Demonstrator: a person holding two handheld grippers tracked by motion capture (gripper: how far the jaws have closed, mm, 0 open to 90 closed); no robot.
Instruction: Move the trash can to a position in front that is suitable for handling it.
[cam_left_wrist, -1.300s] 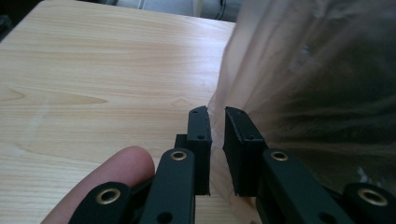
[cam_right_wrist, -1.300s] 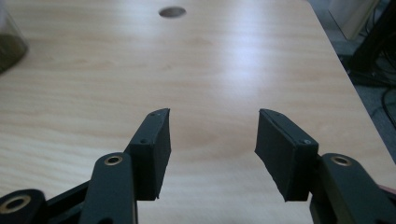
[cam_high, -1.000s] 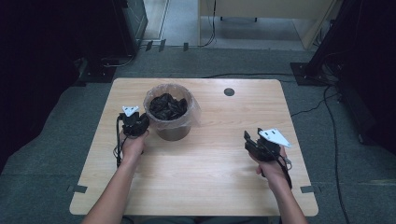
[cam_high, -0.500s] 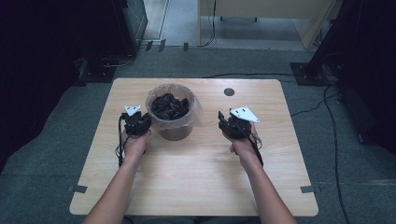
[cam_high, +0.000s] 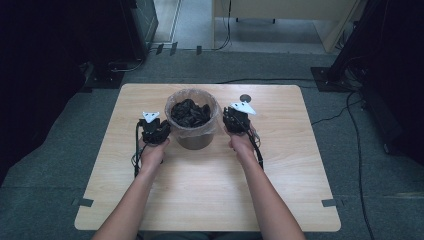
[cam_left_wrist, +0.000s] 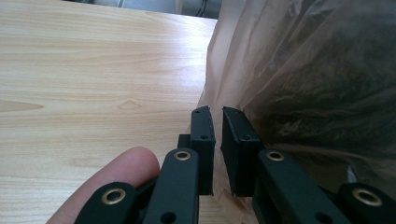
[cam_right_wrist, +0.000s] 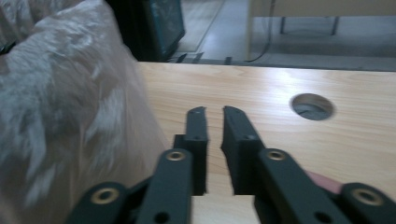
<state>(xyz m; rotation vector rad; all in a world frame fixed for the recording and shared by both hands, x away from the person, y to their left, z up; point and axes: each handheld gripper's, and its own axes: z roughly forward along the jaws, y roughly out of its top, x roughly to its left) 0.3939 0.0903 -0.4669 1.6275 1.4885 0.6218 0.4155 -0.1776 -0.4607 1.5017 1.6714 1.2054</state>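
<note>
A: Step in hand?

B: Looks like bracketing the bin (cam_high: 195, 142) from both sides, for a go at its bag liner (cam_left_wrist: 303, 70). Probably gathering the rim or lifting it out.

A: Left of the bin?

B: Left gripper (cam_left_wrist: 217, 122), jaws drawn nearly together, tips right against the film low on the bin's side. Cannot tell whether any film is pinched.

A: Right of the bin?

B: Right gripper (cam_right_wrist: 214, 122), jaws just been closing, now together with nothing between. Film just beside, apparently not touched.

A: Next move?

B: Probably parting those jaws again, nudging toward the bin to catch a fold of film between the pads, then clamping. Worth matching grips on both sides before any lift, so as not to tip the bin.

A: And the bin itself?

B: Upright on the table (cam_high: 200, 190), with a round hole (cam_high: 245, 98) just behind and to the right. Round, dark-walled, draped in thin, crinkled, translucent brownish film folded over the rim. Heaped inside with dark lumpy stuff (cam_high: 190, 113), not identifiable. Flimsy by the look, and likely to tear under a sharp tug.
</note>
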